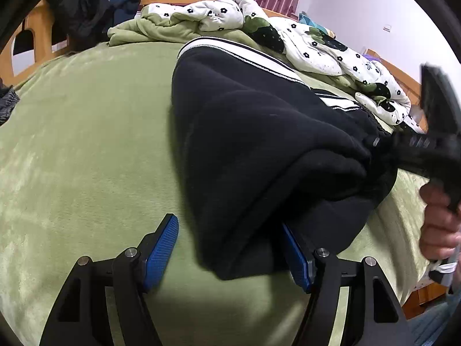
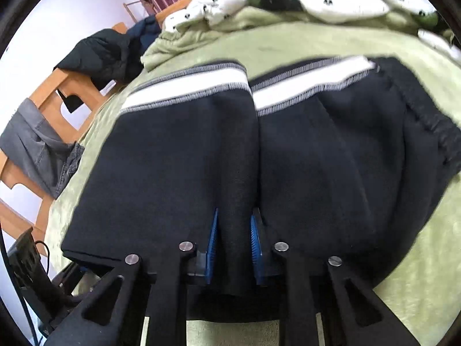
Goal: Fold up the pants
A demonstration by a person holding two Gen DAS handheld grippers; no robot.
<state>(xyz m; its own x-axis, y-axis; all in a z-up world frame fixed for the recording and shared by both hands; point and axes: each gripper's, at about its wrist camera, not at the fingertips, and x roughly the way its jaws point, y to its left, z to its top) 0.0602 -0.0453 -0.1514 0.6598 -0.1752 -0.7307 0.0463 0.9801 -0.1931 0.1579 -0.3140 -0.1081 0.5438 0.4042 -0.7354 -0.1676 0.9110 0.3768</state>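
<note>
Black fleece pants [image 1: 259, 144] with a white side stripe [image 1: 259, 54] lie on the green bed, folded over in a thick stack. My left gripper [image 1: 230, 248] is open; a lifted corner of the pants hangs between its blue pads [image 1: 160, 248], untouched by the left one. My right gripper [image 2: 234, 248] is shut on a fold of the pants [image 2: 317, 150], cloth bunched between its blue pads [image 2: 212, 245]. The right gripper also shows in the left wrist view [image 1: 426, 147], holding the pants' edge up. The elastic waistband [image 2: 432, 124] lies to the right.
A green blanket [image 1: 86, 150] covers the bed. A crumpled white flowered quilt [image 1: 317, 40] lies at the far side. A wooden bed frame [image 2: 54, 98] carries dark jackets [image 2: 106, 54] and grey trousers [image 2: 34, 150]. A person's hand [image 1: 440, 222] holds the right gripper.
</note>
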